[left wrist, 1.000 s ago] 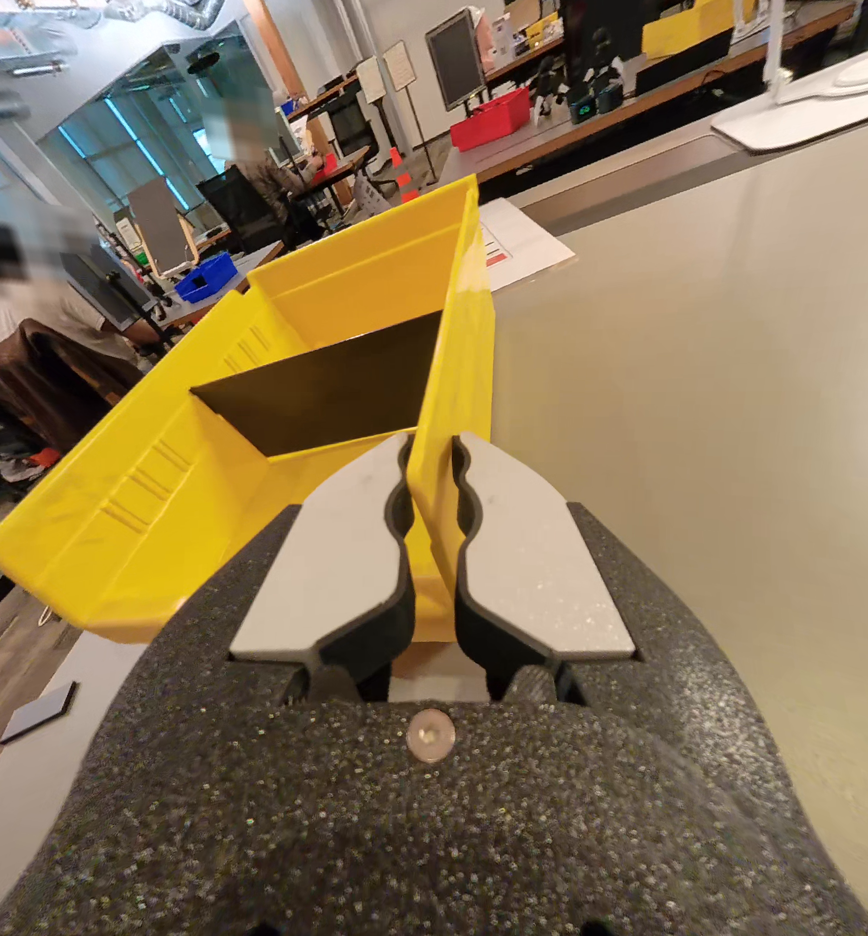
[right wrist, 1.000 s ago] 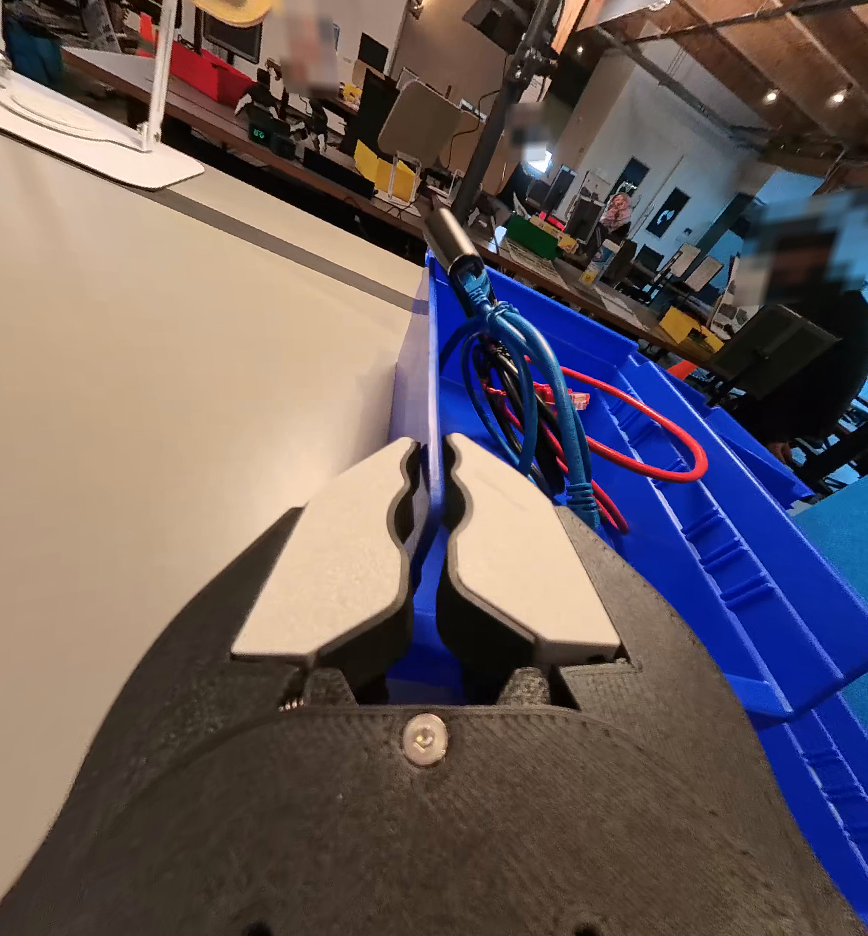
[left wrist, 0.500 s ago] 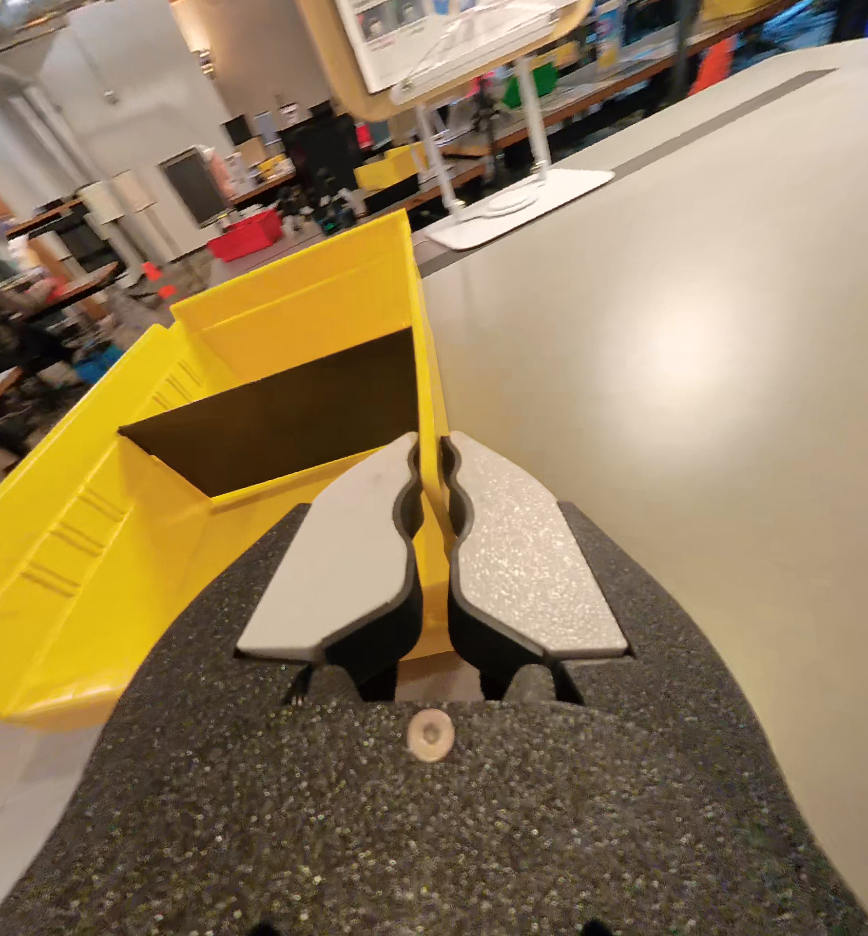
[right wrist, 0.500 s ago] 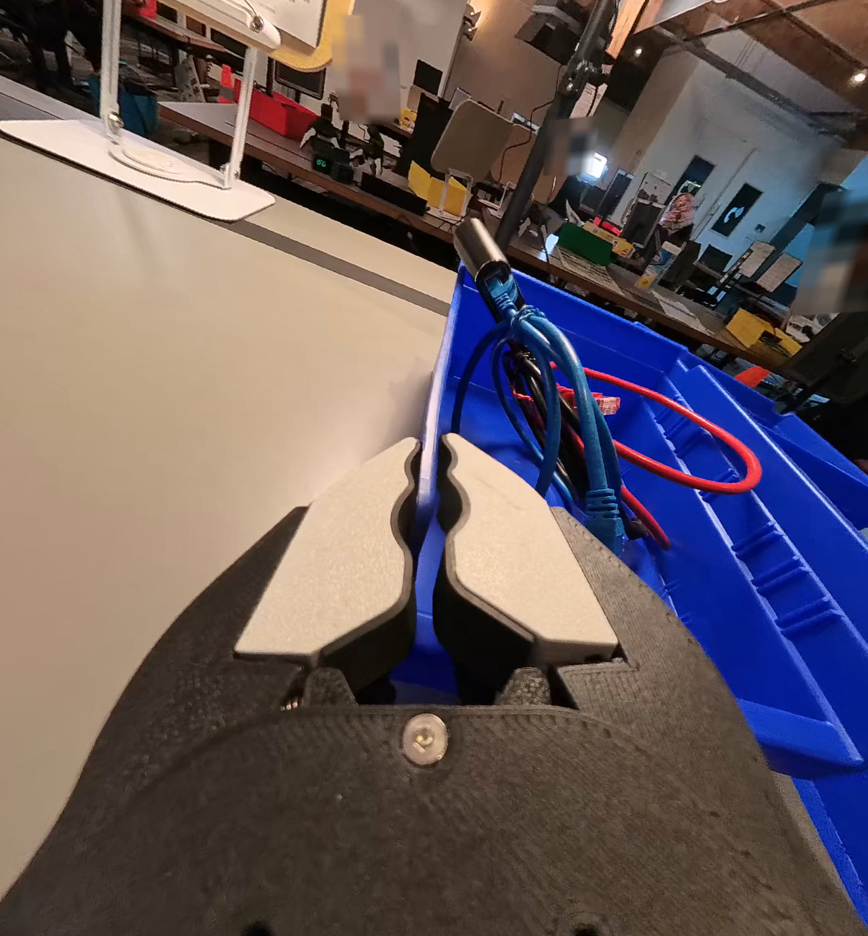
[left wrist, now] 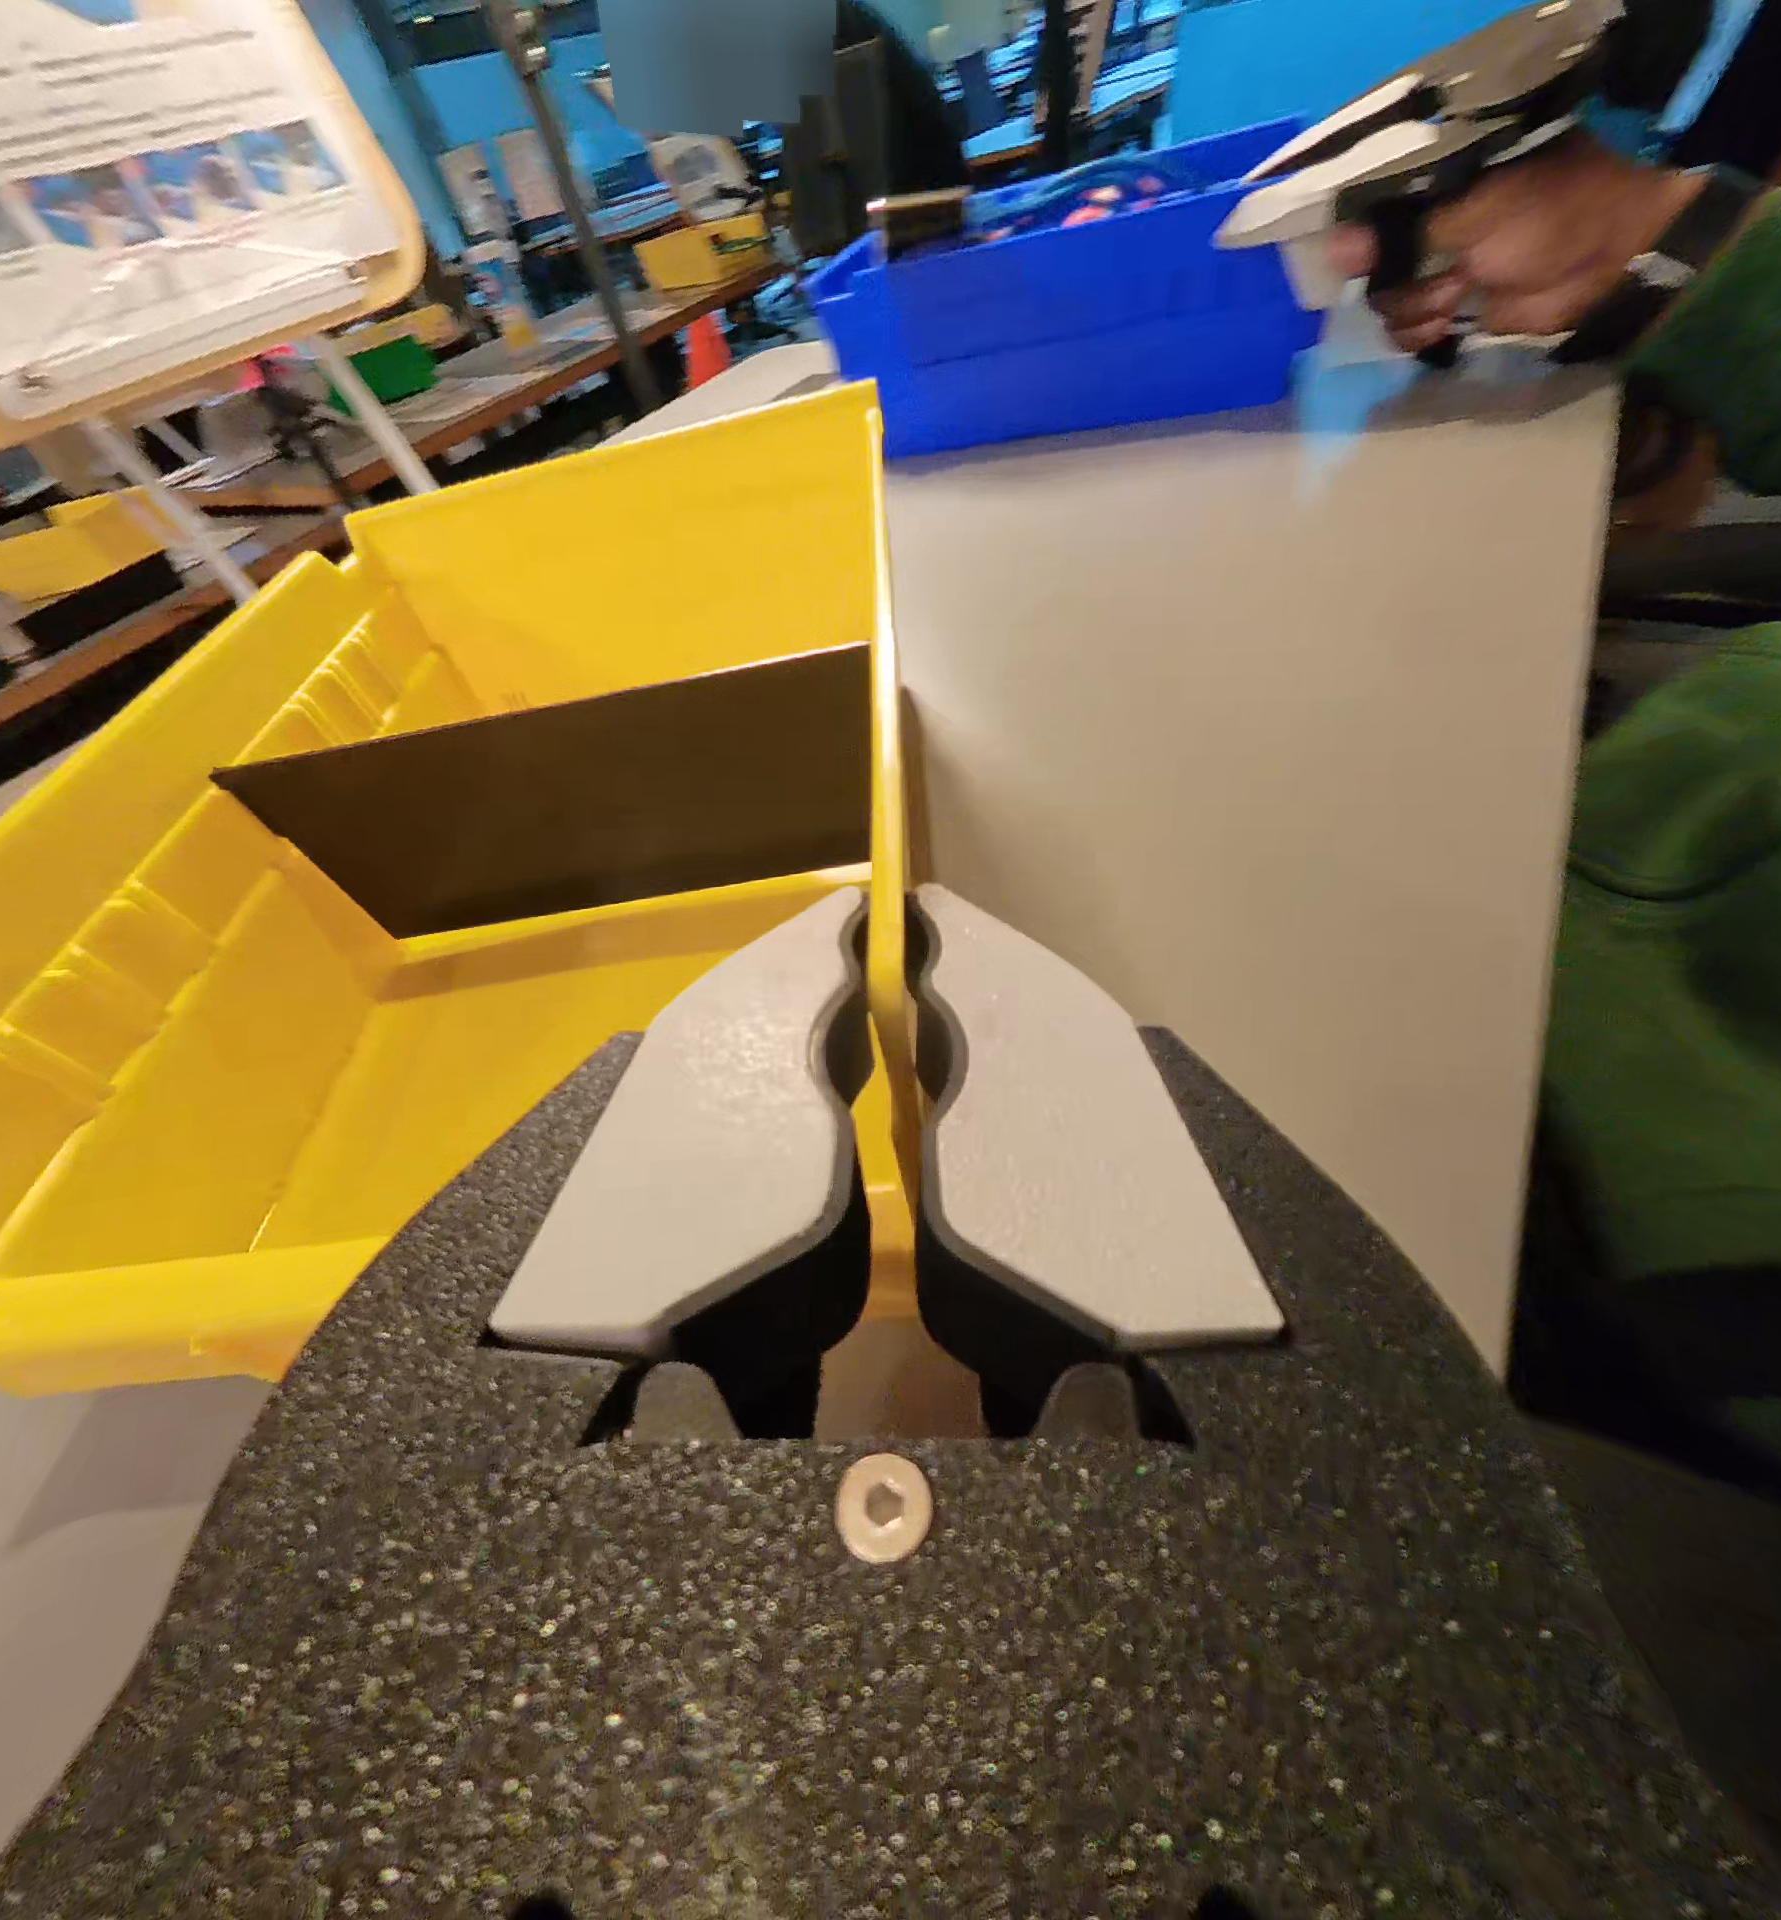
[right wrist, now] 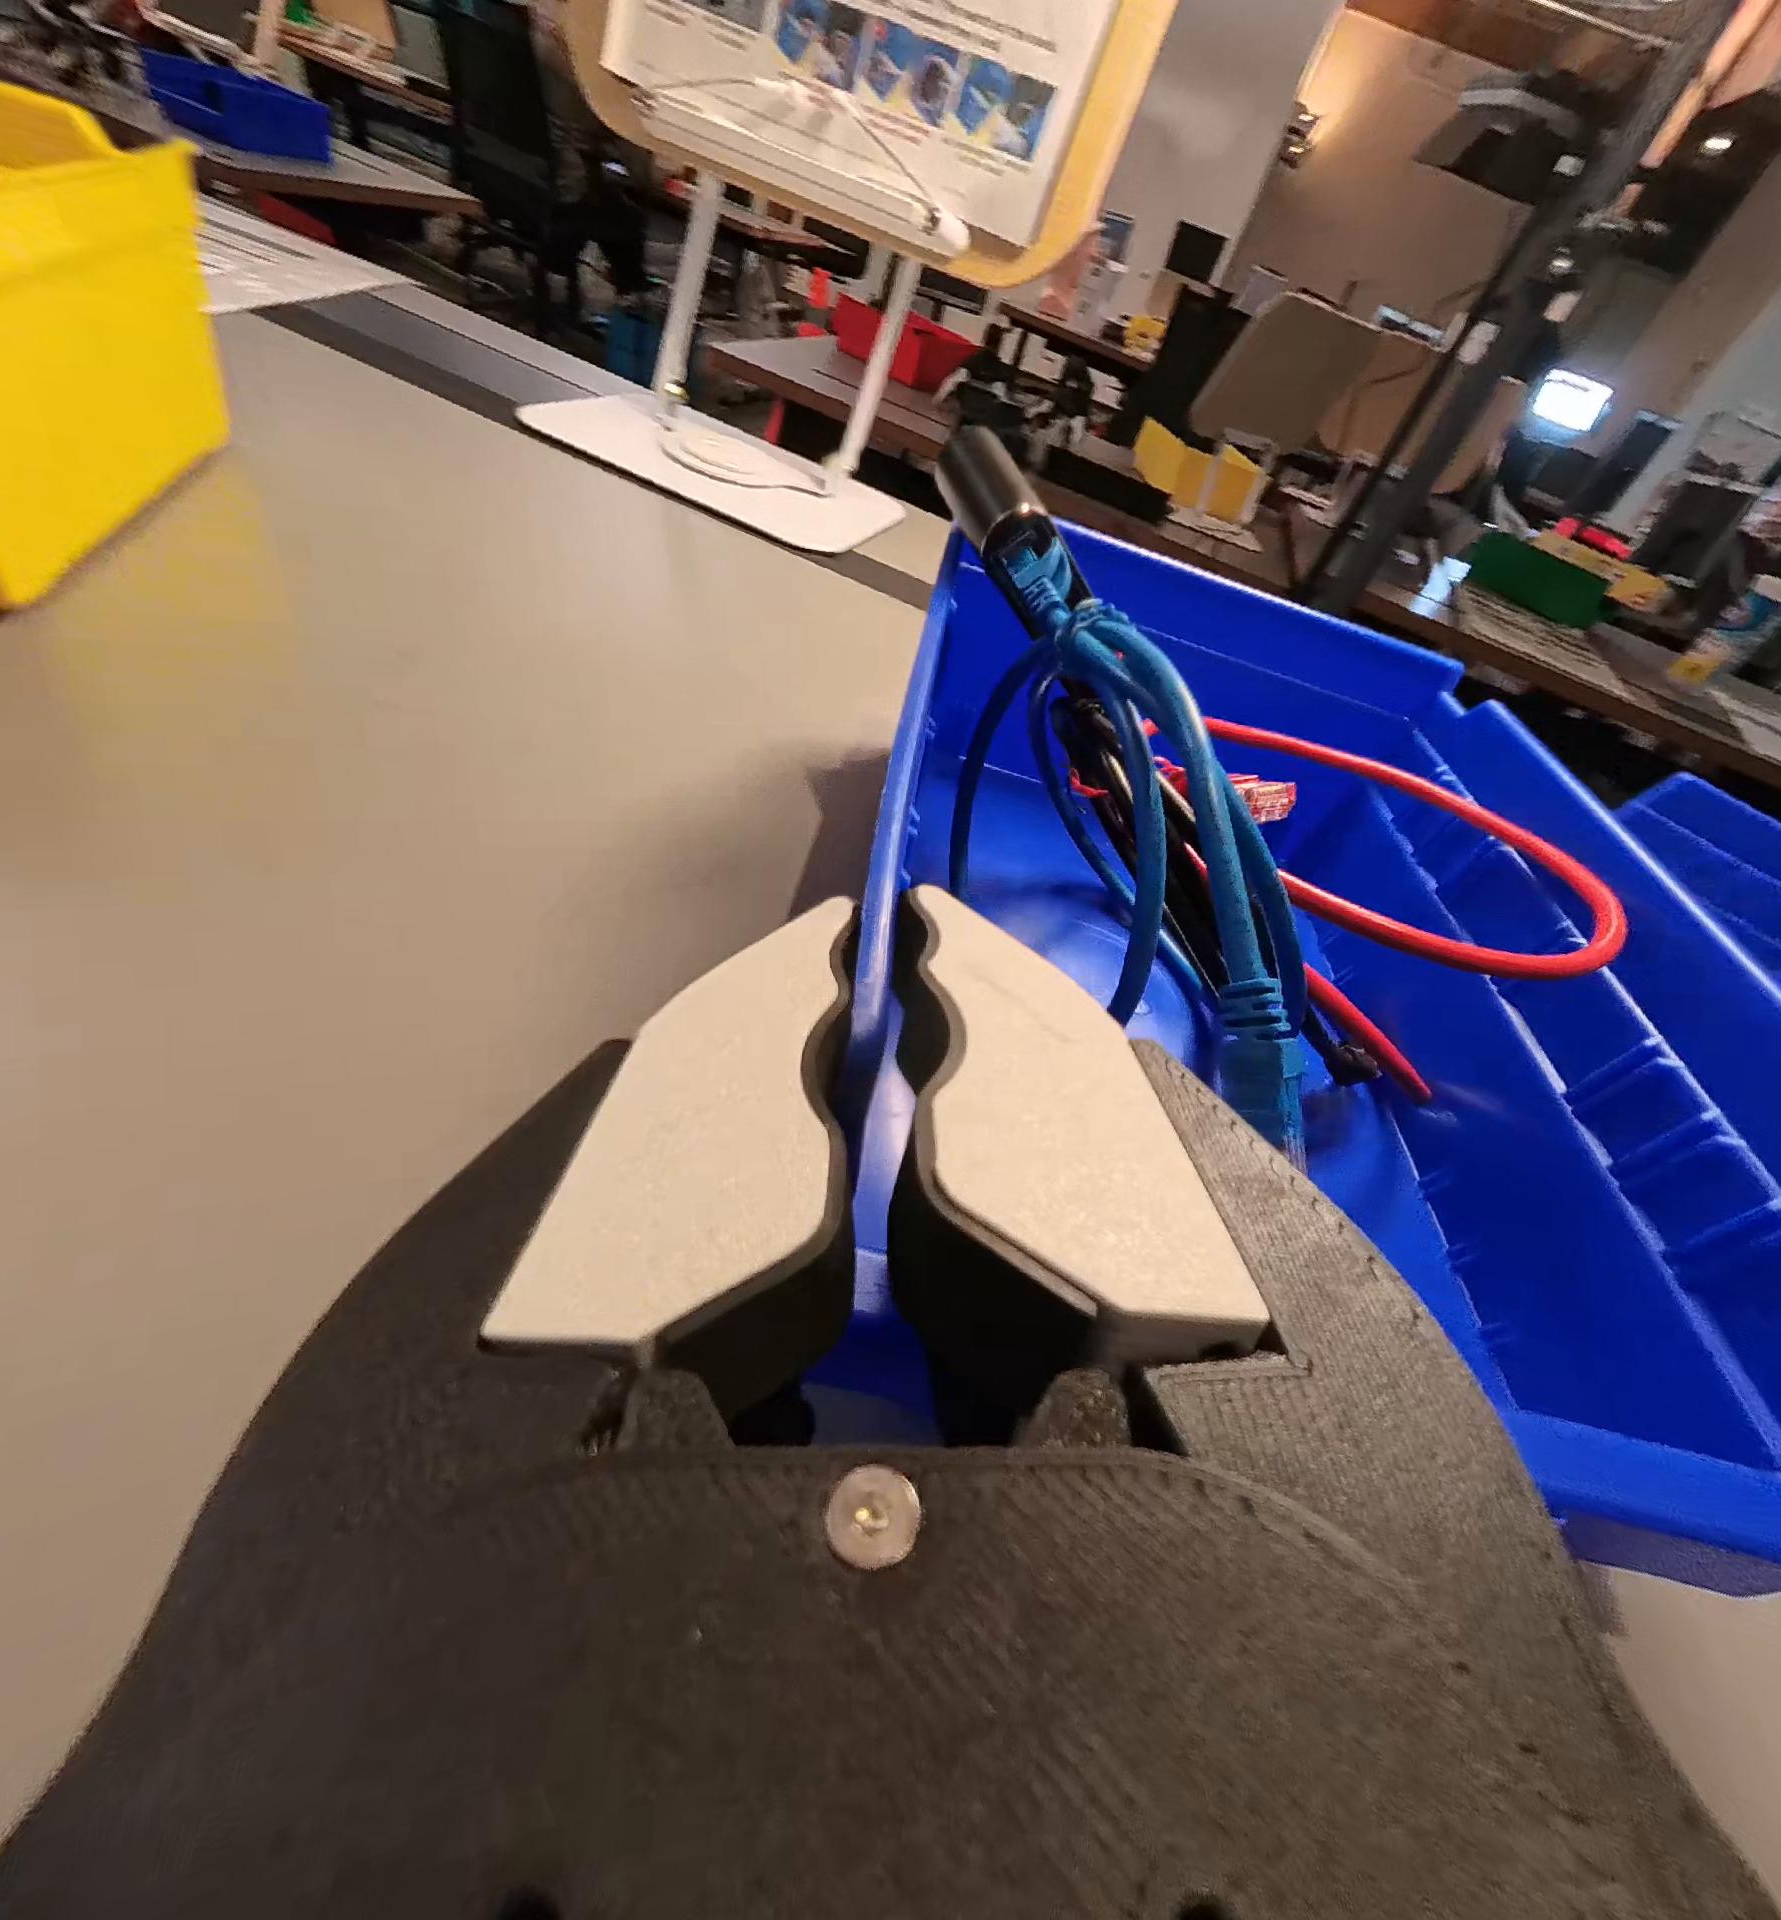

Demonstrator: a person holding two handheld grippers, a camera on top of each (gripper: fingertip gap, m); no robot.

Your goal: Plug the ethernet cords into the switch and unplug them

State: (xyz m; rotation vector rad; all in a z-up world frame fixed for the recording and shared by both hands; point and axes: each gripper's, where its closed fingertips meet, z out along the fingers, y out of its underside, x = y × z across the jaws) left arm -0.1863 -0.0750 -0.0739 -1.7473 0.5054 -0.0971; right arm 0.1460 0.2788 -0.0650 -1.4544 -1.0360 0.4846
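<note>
1. Two bins are pinched by their side walls: the yellow bin (left wrist: 512,1039) by the left gripper (left wrist: 888,925), the blue bin (right wrist: 1488,1091) by the right gripper (right wrist: 878,925), each thin wall clamped between grey, wavy-edged fingers.
2. Smooth moulded plastic forms both bins; a flat black divider (left wrist: 574,790) crosses the yellow one ahead of the left gripper.
3. Both bins are set on a matte grey table (right wrist: 398,831) in a cluttered workshop, with a white sign stand (right wrist: 761,478) beyond.
4. Inside the blue bin, ahead-right of the right gripper, blue cords (right wrist: 1177,790) and a red cord (right wrist: 1488,914) are bundled; a black switch (right wrist: 990,488) leans up and away, a blue plug seated in its near face.
</note>
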